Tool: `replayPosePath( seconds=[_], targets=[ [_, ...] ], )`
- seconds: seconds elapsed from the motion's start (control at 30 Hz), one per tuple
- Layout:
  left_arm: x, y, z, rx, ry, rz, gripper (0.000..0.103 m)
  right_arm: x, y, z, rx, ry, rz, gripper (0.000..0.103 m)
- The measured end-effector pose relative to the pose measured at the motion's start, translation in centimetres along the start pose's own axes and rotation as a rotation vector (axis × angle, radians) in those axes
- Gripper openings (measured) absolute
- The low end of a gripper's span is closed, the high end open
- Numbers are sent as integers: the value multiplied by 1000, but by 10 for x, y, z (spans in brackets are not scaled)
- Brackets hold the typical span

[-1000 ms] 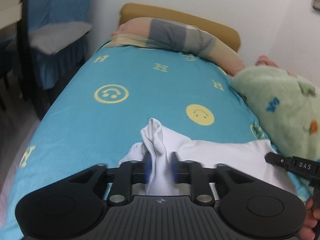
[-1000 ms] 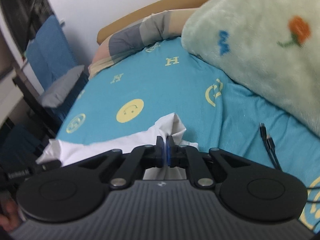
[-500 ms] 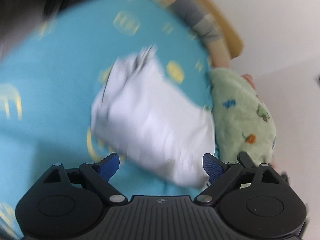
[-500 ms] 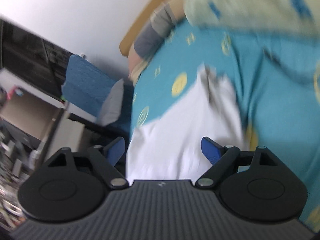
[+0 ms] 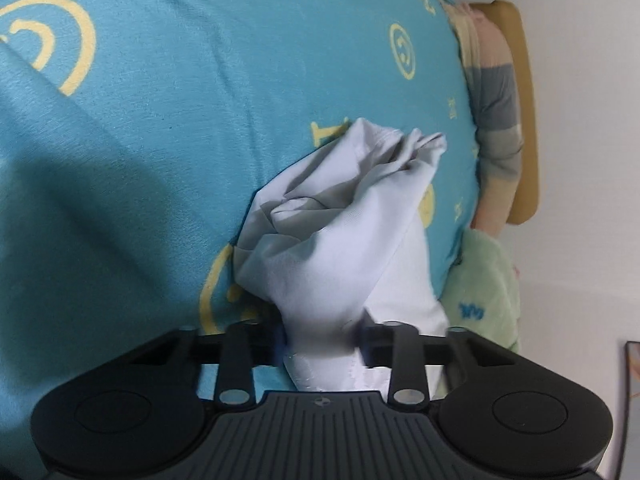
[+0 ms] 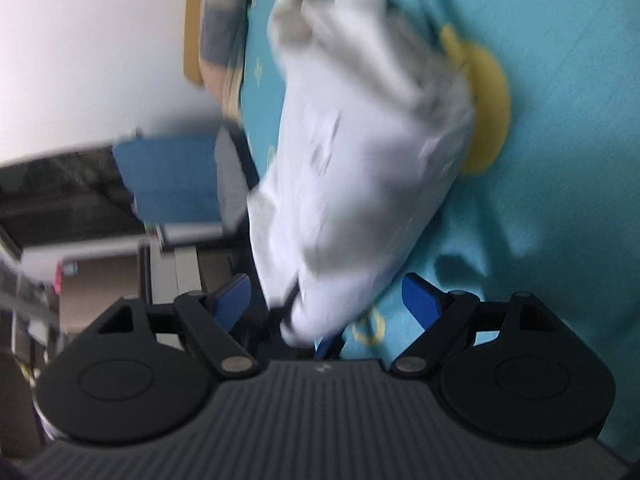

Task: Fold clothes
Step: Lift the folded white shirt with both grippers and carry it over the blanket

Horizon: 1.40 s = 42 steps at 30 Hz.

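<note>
The white cloth (image 5: 344, 248) covers the tips of the left gripper's fingers (image 5: 362, 344), and the right camera's whole picture is blurry, so the furniture there is a smear.

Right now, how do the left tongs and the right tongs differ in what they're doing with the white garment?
The left tongs are closed on a bunch of the white garment; the right tongs stand wide open, gripping nothing. The left view is sharp, while the right view is motion-blurred. Both point at the same garment above the teal bedsheet.
</note>
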State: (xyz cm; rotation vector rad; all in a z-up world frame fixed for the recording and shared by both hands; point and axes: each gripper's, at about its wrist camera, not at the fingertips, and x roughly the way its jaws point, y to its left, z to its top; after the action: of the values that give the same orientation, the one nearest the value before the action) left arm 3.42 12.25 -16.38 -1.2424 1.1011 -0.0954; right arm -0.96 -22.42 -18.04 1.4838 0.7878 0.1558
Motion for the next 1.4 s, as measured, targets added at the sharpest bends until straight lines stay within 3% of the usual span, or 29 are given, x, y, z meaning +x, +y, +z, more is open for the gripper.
replayPosePath(
  seconds=[0.13,0.2,0.27,0.43,0.67,0.93,1.07,1.2,1.3,1.4],
  targets=[
    [-12,-4,-1,17,-23,-47,23,-9,-6,10,54,-101,26,77],
    [-18,-9,-3,33,-17,-53,23,-9,-5,12,36,-129,5,65],
    [-25,-14,-5,52,-7,-55,23,-12,1,11,0,-145,-5,40],
    [-42,-26,-11,97,16,-59,23,-23,19,6,-98,-175,-5,25],
    [-69,-46,-24,151,51,-82,23,-60,43,0,-198,-223,27,21],
    [-97,-119,-78,244,101,-75,23,-128,79,3,-221,-292,53,21],
    [-76,-175,-114,318,128,-62,23,-169,93,24,-199,-332,55,21],
    [-35,-239,-153,391,160,-62,23,-208,109,66,-205,-379,44,21],
    [5,-292,-188,444,204,-79,23,-240,127,111,-221,-433,41,21],
    [47,-338,-229,497,265,-152,23,-276,156,163,-275,-519,11,21]
  ],
)
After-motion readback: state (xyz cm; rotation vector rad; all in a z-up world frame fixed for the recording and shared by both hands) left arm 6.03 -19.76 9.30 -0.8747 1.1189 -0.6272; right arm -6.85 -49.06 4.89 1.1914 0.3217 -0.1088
